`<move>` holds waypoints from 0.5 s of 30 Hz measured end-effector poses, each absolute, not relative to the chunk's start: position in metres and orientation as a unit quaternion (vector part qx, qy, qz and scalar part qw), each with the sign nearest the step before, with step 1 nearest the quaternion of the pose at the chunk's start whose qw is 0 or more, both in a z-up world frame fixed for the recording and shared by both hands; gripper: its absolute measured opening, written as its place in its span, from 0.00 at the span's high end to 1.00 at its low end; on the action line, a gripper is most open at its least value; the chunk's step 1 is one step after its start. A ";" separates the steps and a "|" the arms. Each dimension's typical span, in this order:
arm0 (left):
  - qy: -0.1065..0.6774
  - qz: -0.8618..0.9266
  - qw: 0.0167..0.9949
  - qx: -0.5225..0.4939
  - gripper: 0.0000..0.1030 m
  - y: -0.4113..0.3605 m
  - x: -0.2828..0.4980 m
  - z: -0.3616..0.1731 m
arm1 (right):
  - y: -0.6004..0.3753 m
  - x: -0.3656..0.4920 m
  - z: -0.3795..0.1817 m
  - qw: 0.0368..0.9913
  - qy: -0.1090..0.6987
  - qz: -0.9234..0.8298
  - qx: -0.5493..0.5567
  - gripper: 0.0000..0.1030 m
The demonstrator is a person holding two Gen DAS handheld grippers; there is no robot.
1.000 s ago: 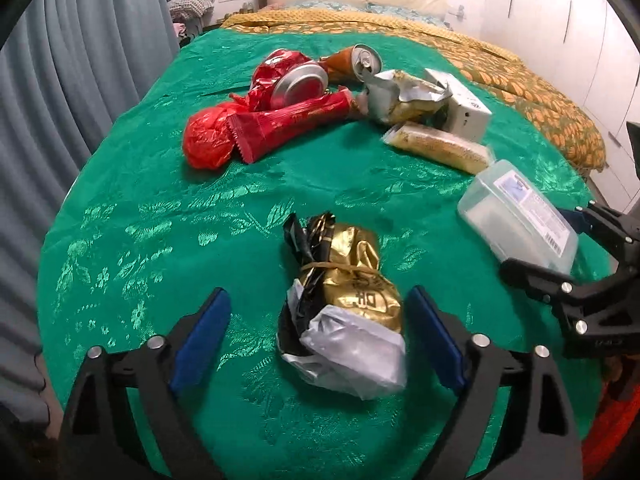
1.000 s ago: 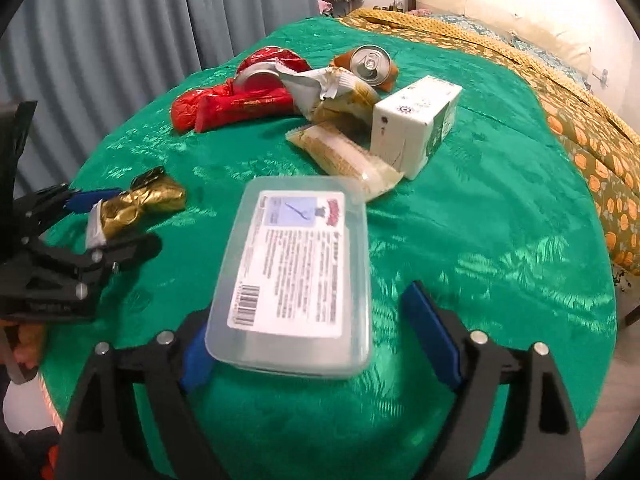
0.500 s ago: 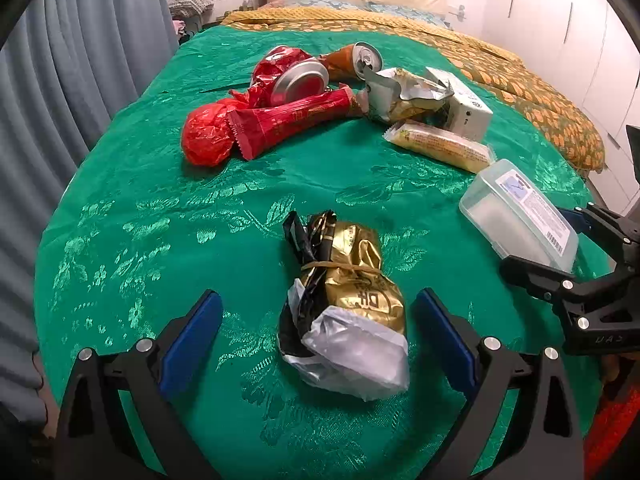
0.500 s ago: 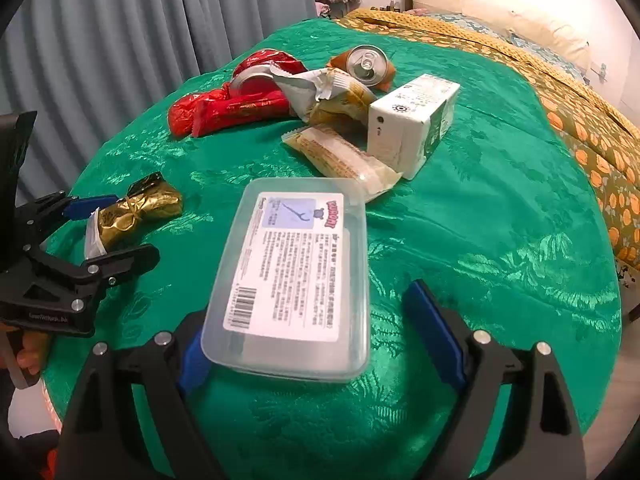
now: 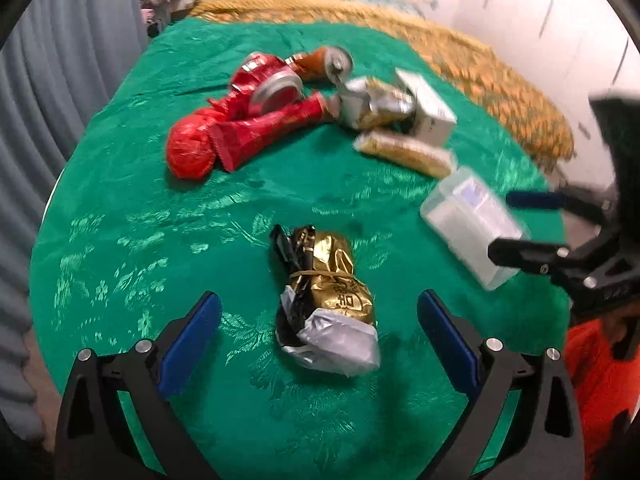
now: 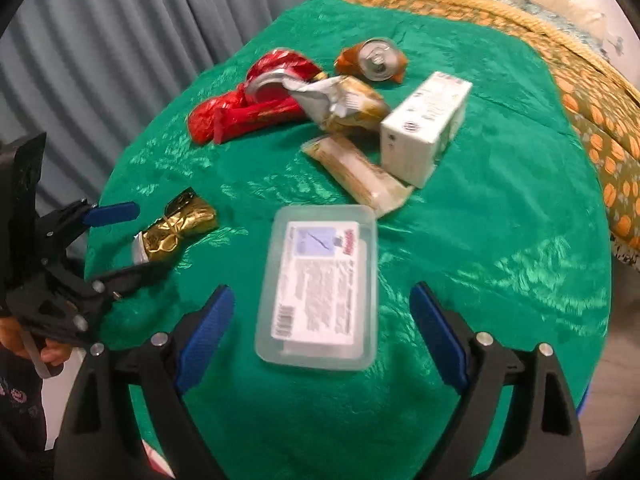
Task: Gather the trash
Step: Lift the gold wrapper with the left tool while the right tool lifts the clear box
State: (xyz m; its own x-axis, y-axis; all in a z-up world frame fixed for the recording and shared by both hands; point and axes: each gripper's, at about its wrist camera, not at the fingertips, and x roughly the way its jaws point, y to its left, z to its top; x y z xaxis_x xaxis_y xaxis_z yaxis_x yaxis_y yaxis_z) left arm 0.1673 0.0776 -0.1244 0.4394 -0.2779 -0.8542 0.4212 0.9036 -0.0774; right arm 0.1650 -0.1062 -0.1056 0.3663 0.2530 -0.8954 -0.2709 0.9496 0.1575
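Observation:
A crumpled gold and silver wrapper (image 5: 330,300) lies on the green tablecloth (image 5: 120,208), between the open fingers of my left gripper (image 5: 318,332); it also shows in the right wrist view (image 6: 174,232). A clear plastic box with a label (image 6: 320,284) lies between the open fingers of my right gripper (image 6: 322,320); it also shows in the left wrist view (image 5: 470,228). Neither gripper touches its item. Farther back lie red wrappers (image 5: 240,132), an orange can (image 6: 374,60), a gold snack bag (image 6: 348,100), a cracker pack (image 6: 360,172) and a white carton (image 6: 426,120).
The round table's edge (image 6: 592,280) runs close on the right and near side. A grey curtain (image 6: 120,40) hangs at the left. A bed with an orange patterned cover (image 6: 580,92) stands behind the table.
Both grippers have pulled back and risen a little, so the wrapper and the plastic box sit farther forward between the fingers. Both stay open. The trash has not moved.

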 end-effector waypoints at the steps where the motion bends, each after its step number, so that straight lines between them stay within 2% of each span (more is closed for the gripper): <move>1: 0.493 -0.201 0.842 0.084 0.12 0.074 0.170 -0.127 | -0.102 0.169 -0.107 0.826 0.543 0.152 -0.017 0.16; 3: 0.503 -0.189 0.838 0.096 0.19 0.072 0.175 -0.134 | -0.098 0.172 -0.108 0.827 0.543 0.145 -0.027 0.16; 5: 0.505 -0.186 0.838 0.091 0.21 0.073 0.178 -0.137 | -0.096 0.175 -0.110 0.823 0.548 0.147 -0.021 0.17; 7: 0.501 -0.179 0.842 0.094 0.30 0.073 0.178 -0.136 | -0.098 0.175 -0.111 0.824 0.549 0.140 -0.018 0.41; 9: 0.495 -0.182 0.845 0.095 0.55 0.072 0.175 -0.133 | -0.102 0.172 -0.107 0.828 0.542 0.140 -0.006 0.42; 15: 0.474 -0.202 0.854 0.066 0.58 0.068 0.160 -0.124 | -0.127 0.142 -0.087 0.850 0.501 0.158 0.035 0.42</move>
